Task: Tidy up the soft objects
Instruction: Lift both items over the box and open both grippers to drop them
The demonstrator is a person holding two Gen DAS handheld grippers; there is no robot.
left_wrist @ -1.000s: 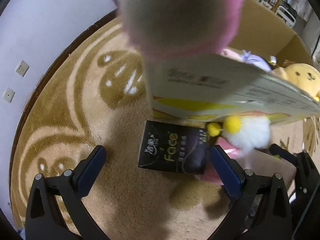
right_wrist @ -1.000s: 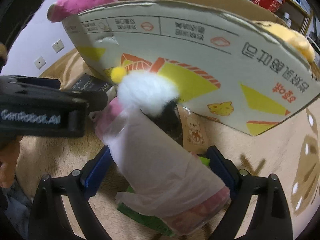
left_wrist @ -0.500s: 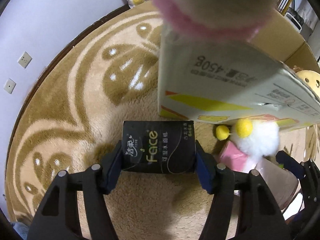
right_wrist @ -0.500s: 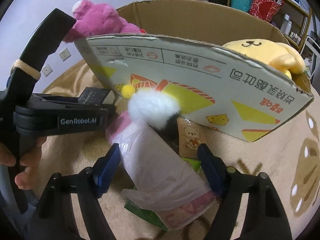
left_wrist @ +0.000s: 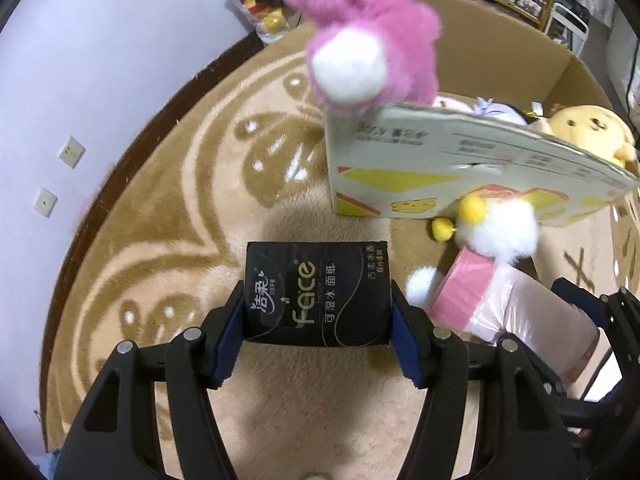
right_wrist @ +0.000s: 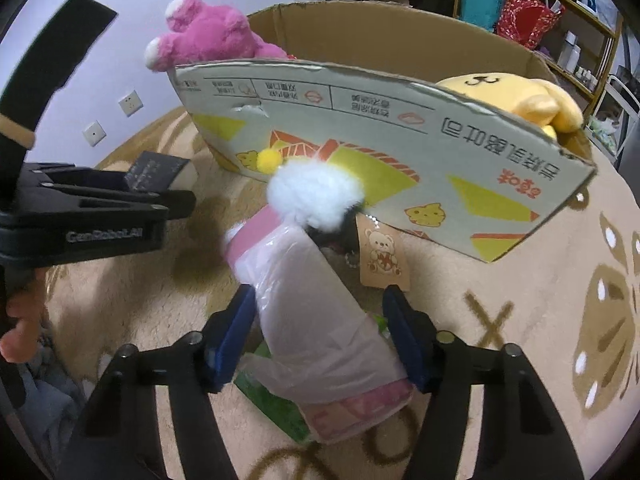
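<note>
My left gripper is shut on a black tissue pack and holds it above the rug. My right gripper has closed around a pink item wrapped in clear plastic with a white fluffy pom-pom; the blue pads touch its sides. That item also shows in the left wrist view. A big cardboard box stands just ahead, holding a pink plush bear and a yellow plush.
A round beige patterned rug covers the floor. A green flat item lies under the wrapped item. A bear tag hangs by the box. Shelves stand behind. The wall with sockets is at left.
My left gripper closed on the black tissue pack and lifted it. My right gripper's fingers closed in on the wrapped pink item. Both cameras rose, showing more of the box.
</note>
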